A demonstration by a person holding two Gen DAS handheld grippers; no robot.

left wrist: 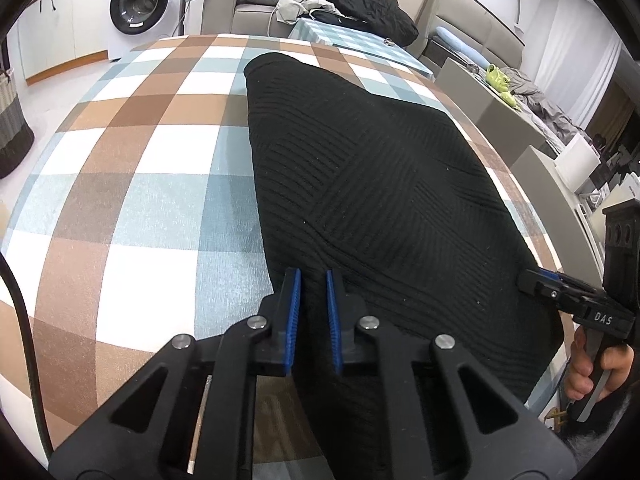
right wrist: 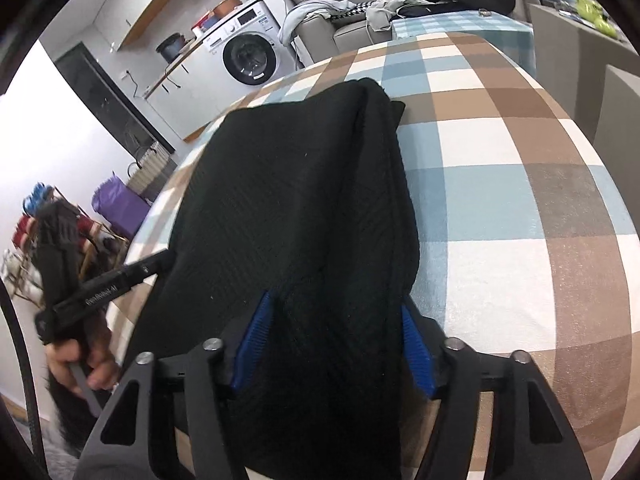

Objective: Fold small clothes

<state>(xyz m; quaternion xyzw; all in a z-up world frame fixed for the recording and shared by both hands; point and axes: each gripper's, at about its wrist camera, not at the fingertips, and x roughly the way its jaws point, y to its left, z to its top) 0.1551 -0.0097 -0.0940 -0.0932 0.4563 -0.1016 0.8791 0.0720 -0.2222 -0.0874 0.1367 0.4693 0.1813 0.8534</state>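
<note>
A black ribbed knit garment (left wrist: 360, 180) lies folded lengthwise on the checked tablecloth (left wrist: 140, 160). My left gripper (left wrist: 312, 276) is at its near left corner, the blue pads close together with black fabric pinched between them. In the right wrist view the same garment (right wrist: 288, 200) runs away from me. My right gripper (right wrist: 335, 300) stands open over its near end, jaws wide, with the cloth lying loose between them. Each view also shows the other gripper at the garment's side edge: the right gripper (left wrist: 536, 284) and the left gripper (right wrist: 160, 260), each held by a hand (left wrist: 592, 368).
Beyond the table's (right wrist: 500, 200) far edge stand a washing machine (left wrist: 140, 4) and a sofa with a heap of black clothes (left wrist: 360, 4). Grey chair backs (left wrist: 500, 120) line the right side. A woven basket (left wrist: 8, 120) stands on the floor at the left.
</note>
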